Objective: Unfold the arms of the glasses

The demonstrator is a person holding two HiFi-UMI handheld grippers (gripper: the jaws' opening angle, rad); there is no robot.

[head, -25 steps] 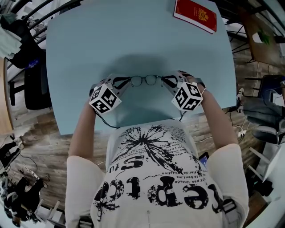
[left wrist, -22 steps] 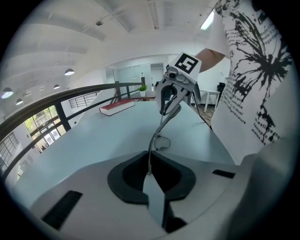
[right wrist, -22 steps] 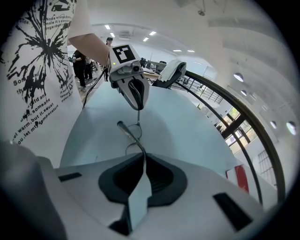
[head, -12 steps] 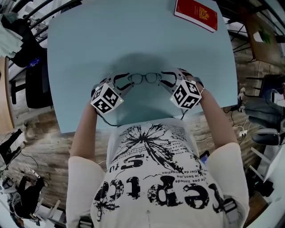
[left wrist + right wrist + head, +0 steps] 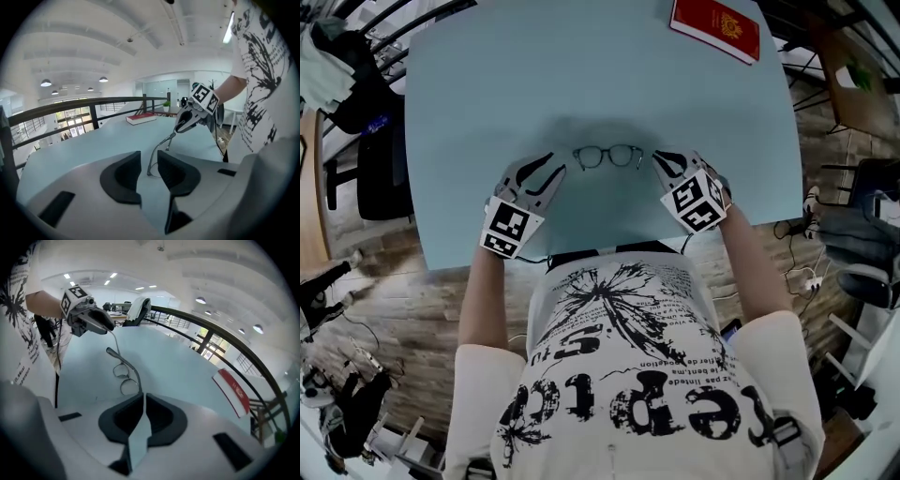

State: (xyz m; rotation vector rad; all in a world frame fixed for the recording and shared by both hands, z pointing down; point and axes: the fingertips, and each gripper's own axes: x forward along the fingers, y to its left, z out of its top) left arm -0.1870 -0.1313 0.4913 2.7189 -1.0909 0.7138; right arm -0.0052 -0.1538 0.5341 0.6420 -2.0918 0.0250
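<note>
Thin dark-rimmed glasses (image 5: 607,157) lie on the light blue table (image 5: 581,75), lenses side by side, between my two grippers. My left gripper (image 5: 558,163) sits just left of them. Its jaws stand apart and are closing, and the glasses (image 5: 157,152) show through the gap with neither pad touching them. My right gripper (image 5: 658,159) is at their right end. Its jaws are closing and nearly together, and the near end of the glasses (image 5: 123,376) runs in at their tips (image 5: 143,401).
A red book (image 5: 715,28) lies at the table's far right corner. The table's near edge runs just below both hands, against the person's shirt. Dark chairs and clutter (image 5: 356,84) stand off the left side, and more furniture off the right.
Both grippers let go of the glasses' ends and opened. The left one then drew back to the left and rose, still open. The right one has narrowed again at the right end.
</note>
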